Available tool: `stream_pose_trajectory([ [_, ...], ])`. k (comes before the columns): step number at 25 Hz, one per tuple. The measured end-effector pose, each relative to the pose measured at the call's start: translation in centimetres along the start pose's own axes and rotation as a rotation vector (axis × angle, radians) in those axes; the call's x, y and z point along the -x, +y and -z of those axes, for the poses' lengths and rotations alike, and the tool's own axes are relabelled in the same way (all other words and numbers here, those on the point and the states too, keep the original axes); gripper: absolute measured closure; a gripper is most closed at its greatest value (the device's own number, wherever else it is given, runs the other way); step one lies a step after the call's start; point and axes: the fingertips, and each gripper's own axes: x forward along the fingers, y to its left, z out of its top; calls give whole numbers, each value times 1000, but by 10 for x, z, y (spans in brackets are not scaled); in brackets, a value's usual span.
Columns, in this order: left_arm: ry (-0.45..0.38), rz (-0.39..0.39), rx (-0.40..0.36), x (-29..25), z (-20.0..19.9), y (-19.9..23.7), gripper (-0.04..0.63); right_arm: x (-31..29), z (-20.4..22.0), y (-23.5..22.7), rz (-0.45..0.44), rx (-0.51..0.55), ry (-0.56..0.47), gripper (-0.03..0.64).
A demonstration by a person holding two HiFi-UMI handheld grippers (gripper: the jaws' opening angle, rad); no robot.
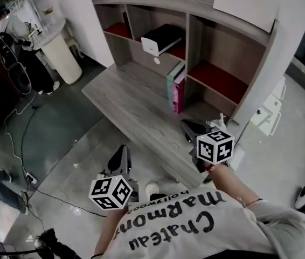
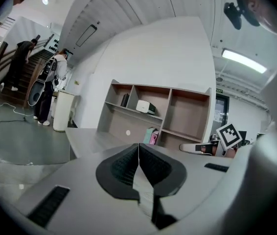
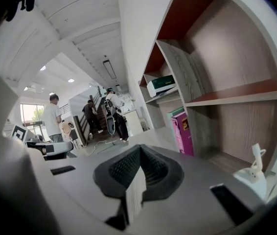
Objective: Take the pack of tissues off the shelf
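Head view showed, at lower left of the frame, the left claw [image 1: 121, 152] with its jaws pressed together on nothing, held over the floor beside the bench [image 1: 125, 93]. At upper centre, the white and black pack of tissues [image 1: 161, 39] lay on the raised board in the shelf's [image 1: 194, 42] middle compartment. Below it, pink and green books [image 1: 175, 88] stood upright on the bench. At lower right, the right claw [image 1: 187, 127] was likewise closed and empty, near the bench's corner.
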Motion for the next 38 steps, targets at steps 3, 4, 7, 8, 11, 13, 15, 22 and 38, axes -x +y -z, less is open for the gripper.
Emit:
stream_pose_trajectory([
  [3, 20, 35, -10, -27, -17, 25, 577, -27, -15, 0, 34, -20, -23, 609],
  [4, 23, 46, -14, -35, -23, 32, 577, -35, -19, -1, 43, -25, -28, 609],
  [7, 37, 84, -30, -61, -38, 52, 577, -57, -29, -6, 83, -44, -42, 609],
  [8, 44, 98, -33, -69, -42, 58, 577, -63, -32, -8, 100, -51, -47, 609],
  [11, 61, 135, -31, -93, -52, 74, 577, -80, -40, -13, 138, -71, -62, 609],
  [13, 68, 161, -39, -107, -59, 82, 577, -91, -46, -14, 153, -79, -75, 609],
  [15, 76, 189, -59, -120, -64, 87, 577, -101, -52, -17, 169, -92, -94, 609],
  [22, 90, 253, -100, -154, -81, 109, 577, -130, -80, -26, 157, -207, -183, 609],
  [38, 85, 286, -76, -175, -80, 132, 577, -154, -176, -49, -153, -887, -559, 450],
])
